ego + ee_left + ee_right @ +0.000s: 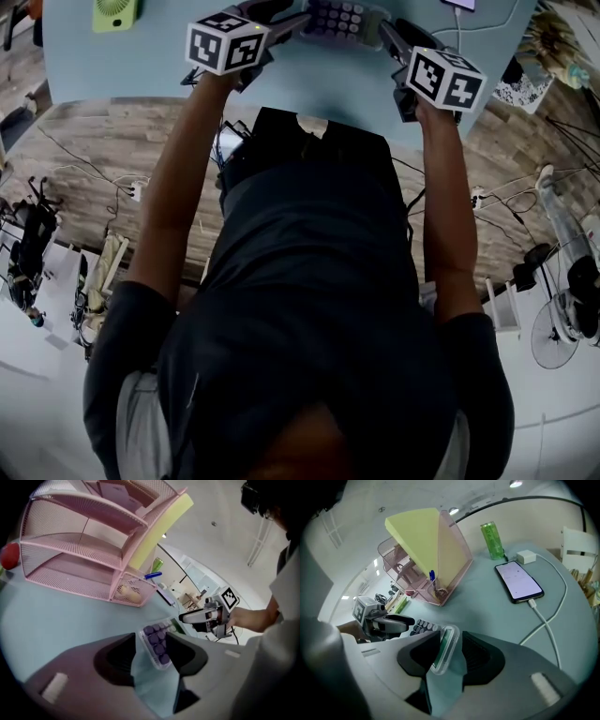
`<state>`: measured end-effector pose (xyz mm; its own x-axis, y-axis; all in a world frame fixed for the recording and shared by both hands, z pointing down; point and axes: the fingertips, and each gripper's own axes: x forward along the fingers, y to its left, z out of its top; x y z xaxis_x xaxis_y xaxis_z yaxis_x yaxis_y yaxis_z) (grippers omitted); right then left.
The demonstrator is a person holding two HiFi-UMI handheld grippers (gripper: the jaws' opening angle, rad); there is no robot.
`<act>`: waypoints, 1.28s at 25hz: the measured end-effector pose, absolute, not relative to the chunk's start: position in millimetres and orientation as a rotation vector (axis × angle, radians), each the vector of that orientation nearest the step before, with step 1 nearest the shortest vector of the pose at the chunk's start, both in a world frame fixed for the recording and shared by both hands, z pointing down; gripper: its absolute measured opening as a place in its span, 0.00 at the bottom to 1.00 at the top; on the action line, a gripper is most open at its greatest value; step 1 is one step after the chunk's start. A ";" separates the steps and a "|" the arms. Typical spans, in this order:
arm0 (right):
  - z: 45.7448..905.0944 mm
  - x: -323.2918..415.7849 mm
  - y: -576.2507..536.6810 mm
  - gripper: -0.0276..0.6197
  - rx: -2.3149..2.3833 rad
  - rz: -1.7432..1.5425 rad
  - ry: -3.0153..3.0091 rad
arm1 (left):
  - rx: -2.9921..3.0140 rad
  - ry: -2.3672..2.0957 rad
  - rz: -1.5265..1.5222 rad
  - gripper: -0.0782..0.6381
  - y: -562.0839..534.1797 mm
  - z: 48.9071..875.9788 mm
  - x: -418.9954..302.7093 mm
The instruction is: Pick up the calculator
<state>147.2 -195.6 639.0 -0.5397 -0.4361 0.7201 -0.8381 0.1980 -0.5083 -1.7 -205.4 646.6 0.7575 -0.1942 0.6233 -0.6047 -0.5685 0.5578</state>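
Observation:
The calculator (337, 19), clear-cased with purple keys, sits at the far middle of the pale blue table (122, 66), held between both grippers. My left gripper (298, 24) comes in from the left. In the left gripper view its jaws (152, 646) stand close on the key end of the calculator (158, 645). My right gripper (386, 36) comes in from the right, and its jaws (446, 651) hold the green display end of the calculator (442, 652). Each gripper shows in the other's view: the right gripper (206, 616) and the left gripper (389, 622).
A pink mesh organiser (79, 550) with a yellow board (417, 531) leaning in it stands behind the calculator. A green bottle (492, 541), a white charger (526, 556) and a phone (519, 581) on a white cable (548, 616) lie to the right. A green fan (114, 13) sits far left.

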 end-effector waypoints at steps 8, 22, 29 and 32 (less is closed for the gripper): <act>658.6 133.7 -187.7 0.24 1.126 1.349 -2.039 | 2.116 -0.541 0.674 0.42 -196.0 662.8 13.6; 651.1 129.4 -187.1 0.22 1.210 1.417 -2.016 | 2.115 -0.603 0.717 0.41 -198.0 655.0 5.2; 629.8 120.7 -185.8 0.20 1.242 1.370 -2.073 | 2.177 -0.688 0.717 0.37 -201.2 634.1 -6.7; 617.2 118.5 -191.1 0.20 1.266 1.345 -2.107 | 2.213 -0.709 0.706 0.37 -206.9 620.8 -8.9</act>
<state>118.5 -191.1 617.2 -0.5462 -0.5003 0.6718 -0.8200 0.1556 -0.5508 -8.9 -206.9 620.8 0.7019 -0.2769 0.6562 -0.6572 -0.6069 0.4469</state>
